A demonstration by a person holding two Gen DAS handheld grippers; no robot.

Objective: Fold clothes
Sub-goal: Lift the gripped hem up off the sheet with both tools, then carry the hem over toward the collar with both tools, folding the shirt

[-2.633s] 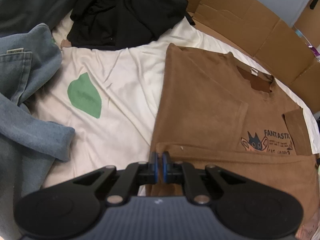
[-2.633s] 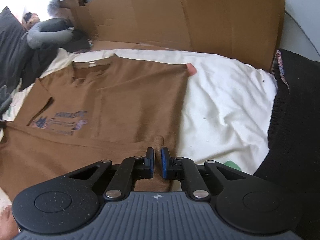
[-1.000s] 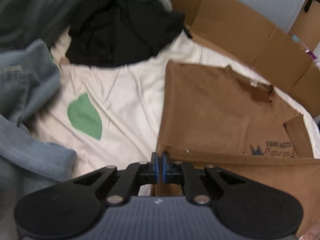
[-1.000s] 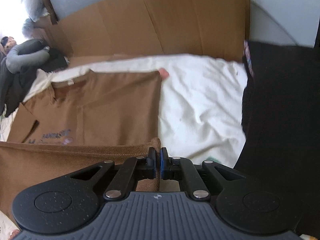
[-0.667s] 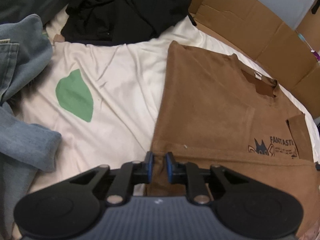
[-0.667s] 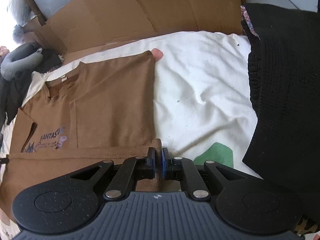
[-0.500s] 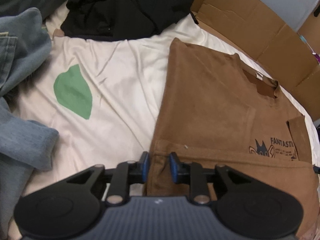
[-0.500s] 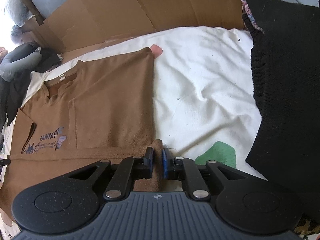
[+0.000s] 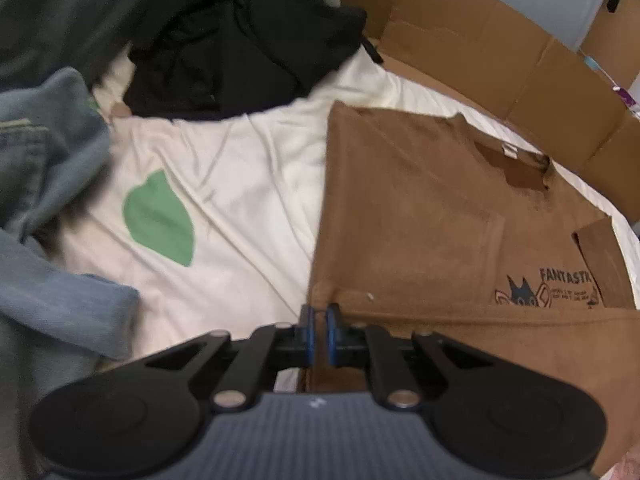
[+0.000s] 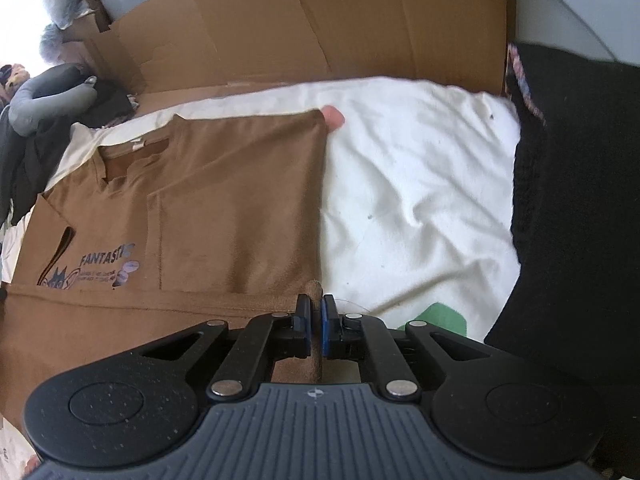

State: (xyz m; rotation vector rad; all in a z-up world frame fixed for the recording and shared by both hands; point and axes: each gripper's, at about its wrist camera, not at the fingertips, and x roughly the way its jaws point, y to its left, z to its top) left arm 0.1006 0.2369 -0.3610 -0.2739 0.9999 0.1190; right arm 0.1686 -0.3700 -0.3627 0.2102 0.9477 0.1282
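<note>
Your left gripper (image 9: 319, 332) has its fingers clamped on the near left corner of the brown T-shirt (image 9: 420, 216), with a thin edge of the fabric pinched between the blue pads. Your right gripper (image 10: 315, 328) is clamped the same way on the near right corner, where a small roll of brown cloth stands up between its fingers. Both grippers point steeply down at the bed.

The T-shirt lies flat on the cream bedsheet (image 9: 248, 184), collar at the far end and a sleeve folded in over the chest on each side. The hem band you hold runs straight across the near edge, just below the "FANTASTIC" print (image 10: 106, 258) with its small cartoon animal. A neck label (image 9: 509, 151) shows pale at the collar.

To your left, a green leaf-shaped patch (image 9: 160, 220) marks the sheet, and a heap of blue denim (image 9: 44, 200) crowds the sheet's edge beside it. A black garment (image 9: 236, 48) is bundled at the far left corner. Flattened cardboard (image 10: 320, 24) stands along the far side of the bed. On your right, a black knitted piece (image 10: 576, 208) covers the sheet's edge, and a small pink object (image 10: 334, 115) touches the shirt's far right corner
</note>
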